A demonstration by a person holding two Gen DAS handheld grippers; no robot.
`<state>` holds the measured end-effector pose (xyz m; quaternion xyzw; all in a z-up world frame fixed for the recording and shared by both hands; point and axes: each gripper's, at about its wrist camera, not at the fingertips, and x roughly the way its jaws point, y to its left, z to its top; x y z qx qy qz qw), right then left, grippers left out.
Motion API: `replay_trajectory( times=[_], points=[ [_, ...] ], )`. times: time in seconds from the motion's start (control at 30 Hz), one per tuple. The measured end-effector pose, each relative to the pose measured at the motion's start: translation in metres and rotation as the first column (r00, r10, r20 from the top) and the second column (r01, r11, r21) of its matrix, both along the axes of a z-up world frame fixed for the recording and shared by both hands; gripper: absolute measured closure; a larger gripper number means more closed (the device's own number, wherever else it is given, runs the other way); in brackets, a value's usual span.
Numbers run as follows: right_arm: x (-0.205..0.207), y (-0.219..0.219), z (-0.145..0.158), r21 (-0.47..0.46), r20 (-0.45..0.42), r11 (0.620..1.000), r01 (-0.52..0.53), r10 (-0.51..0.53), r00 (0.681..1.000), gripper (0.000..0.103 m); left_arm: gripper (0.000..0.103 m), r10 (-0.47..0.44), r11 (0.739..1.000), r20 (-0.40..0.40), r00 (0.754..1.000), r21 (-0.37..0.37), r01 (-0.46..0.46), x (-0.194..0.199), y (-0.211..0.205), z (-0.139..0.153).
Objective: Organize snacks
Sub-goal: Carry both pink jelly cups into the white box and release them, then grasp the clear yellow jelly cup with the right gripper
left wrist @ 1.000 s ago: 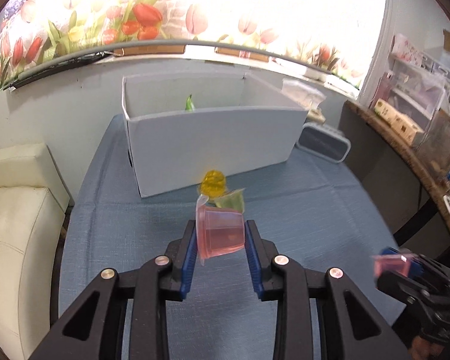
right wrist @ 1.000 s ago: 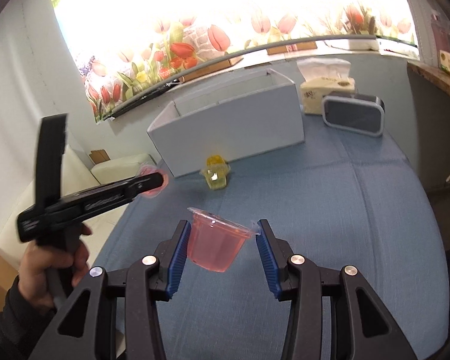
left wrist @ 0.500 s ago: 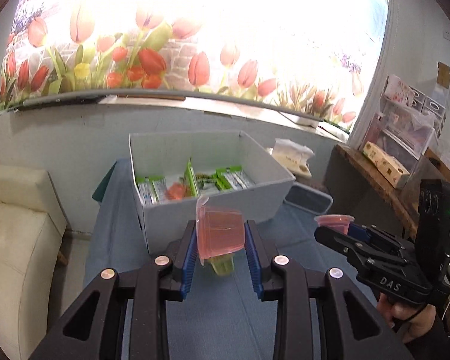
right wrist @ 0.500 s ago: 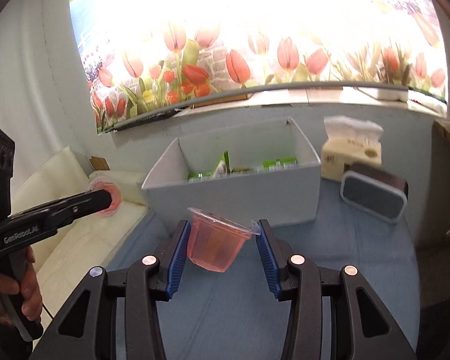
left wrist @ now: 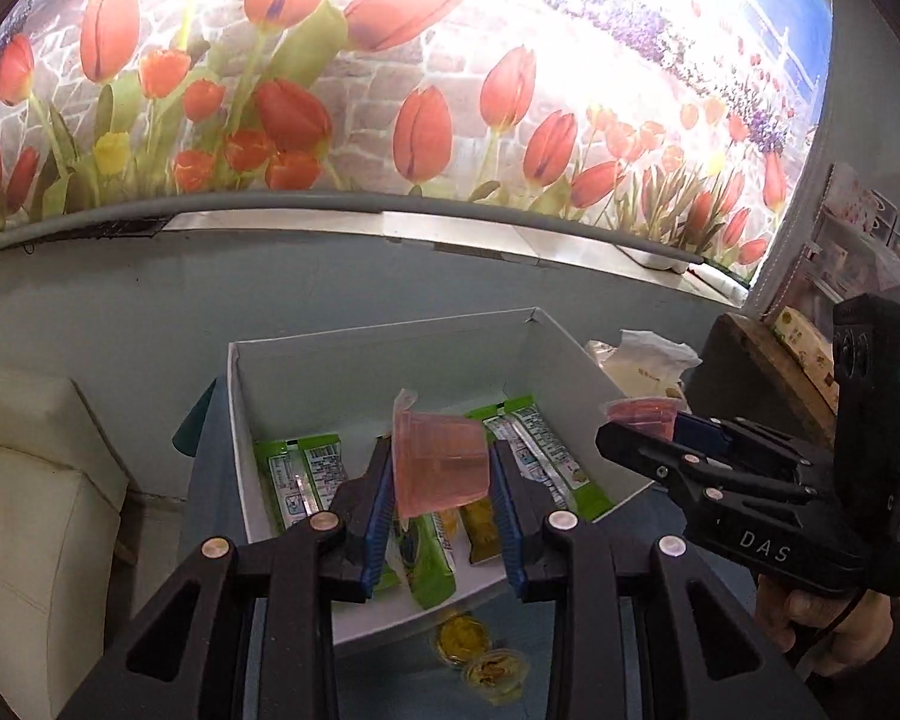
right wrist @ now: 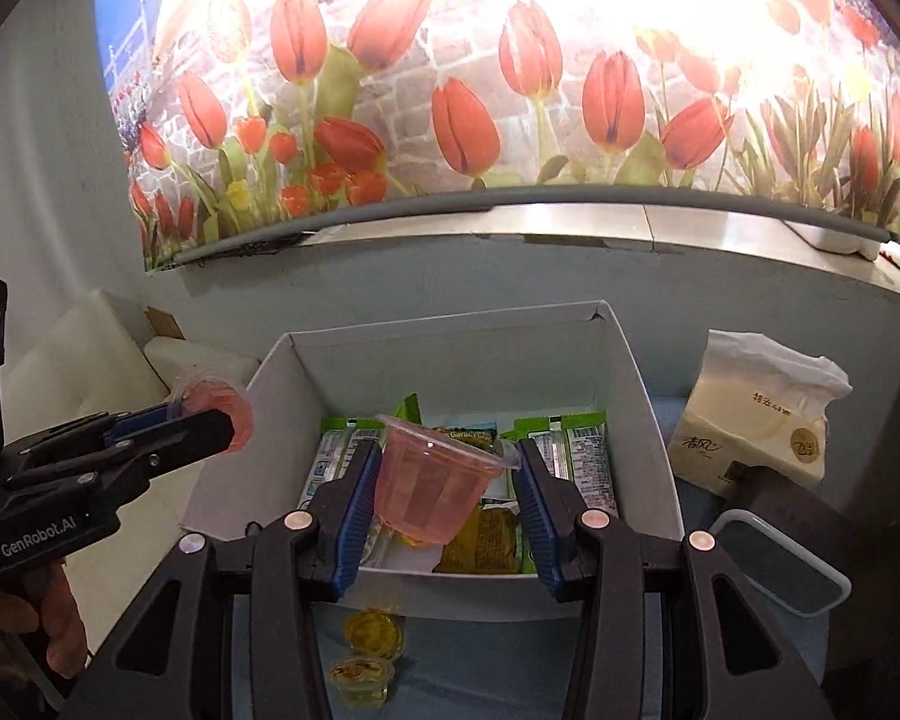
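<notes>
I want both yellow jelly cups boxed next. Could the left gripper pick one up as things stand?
Probably not yet: the left gripper has its jaws shut on a pink jelly cup over the white box. The yellow cups sit on the table before it.

We counted two pink jelly cups (left wrist: 441,459) (right wrist: 429,489), two yellow jelly cups (right wrist: 373,631) (right wrist: 360,678) on the desk, one white box (right wrist: 648,420), several green snack packets (right wrist: 588,456) inside it, exact number unclear, one tissue pack (right wrist: 756,420), two tools (left wrist: 438,492) (right wrist: 444,516).
</notes>
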<state>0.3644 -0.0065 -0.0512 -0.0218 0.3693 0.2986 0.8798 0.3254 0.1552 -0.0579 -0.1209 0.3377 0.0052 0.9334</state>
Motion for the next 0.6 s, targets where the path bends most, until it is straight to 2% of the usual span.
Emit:
replay_trajectory(
  times=[0.17,0.2,0.23,0.27,0.3,0.37,0.47,0.6],
  points=[
    [0.024,0.003,-0.019,-0.015,-0.028,1.0,0.004,-0.004,1.0,0.054,0.068,0.008,1.0,-0.045,0.999,0.005,-0.008,0.015,0.008,-0.022],
    [0.026,0.003,-0.021,-0.016,-0.037,1.0,-0.001,0.0,0.999,0.053,0.056,0.007,1.0,-0.058,0.998,0.012,-0.006,0.018,0.009,-0.026],
    [0.027,0.003,-0.022,-0.023,-0.043,1.0,0.004,-0.005,0.999,0.045,0.041,0.01,1.0,-0.068,0.998,0.018,-0.009,0.018,0.009,-0.028],
    [0.028,0.003,-0.023,-0.035,-0.046,0.999,0.013,-0.015,0.999,0.025,0.007,0.015,1.0,-0.058,0.998,0.02,-0.014,0.017,0.009,-0.029],
    [0.028,0.001,-0.023,-0.043,-0.033,0.999,0.032,-0.033,0.999,0.016,0.0,0.016,1.0,-0.036,0.999,0.025,-0.015,0.013,0.01,-0.028],
    [0.025,-0.006,-0.02,-0.04,0.014,0.997,0.067,-0.067,0.998,0.013,0.0,0.025,0.999,-0.029,0.999,0.036,-0.024,0.01,0.011,-0.027],
    [0.024,-0.015,-0.016,-0.013,-0.005,0.997,0.071,-0.071,0.997,0.013,0.0,0.034,0.999,-0.035,0.999,0.035,-0.033,0.006,0.014,-0.027],
    [0.014,-0.02,-0.01,-0.031,0.026,0.997,0.077,-0.076,0.997,0.013,0.0,0.038,0.998,-0.028,0.999,0.051,-0.036,0.001,0.014,-0.024]
  ],
)
